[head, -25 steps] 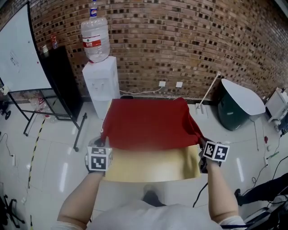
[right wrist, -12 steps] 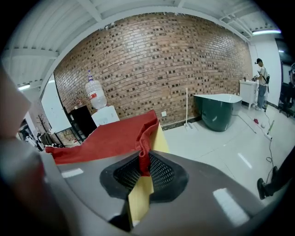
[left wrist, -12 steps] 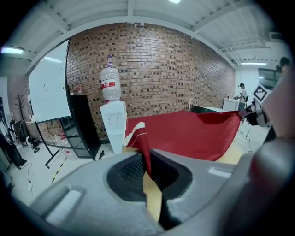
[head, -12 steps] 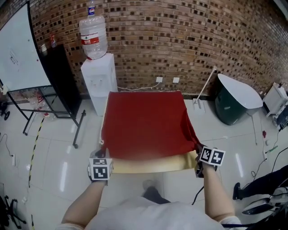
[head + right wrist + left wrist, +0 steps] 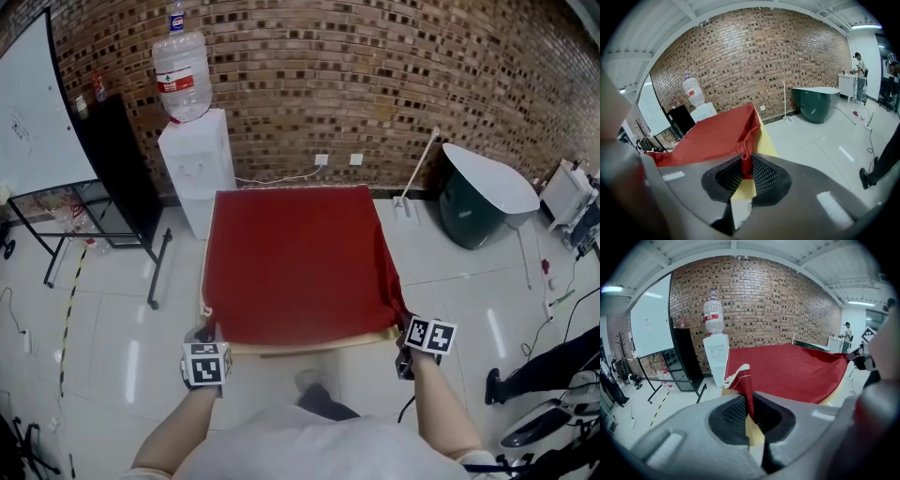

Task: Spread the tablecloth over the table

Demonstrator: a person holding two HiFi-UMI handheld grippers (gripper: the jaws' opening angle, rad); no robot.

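L gripper jaws pinched tight on near-left corner of red cloth. R gripper jaws likewise clamped on near-right corner. Cloth lies over most of table, w/ a thin yellow strip bare along near edge. Cooler stands far left by brick wall.

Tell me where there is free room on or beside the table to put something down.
The cloth covers nearly all the table; only a thin bare strip shows at its near edge, between the left tongs and right tongs. Open floor lies left of the table and right, before the green tub. The water cooler crowds the far left corner.
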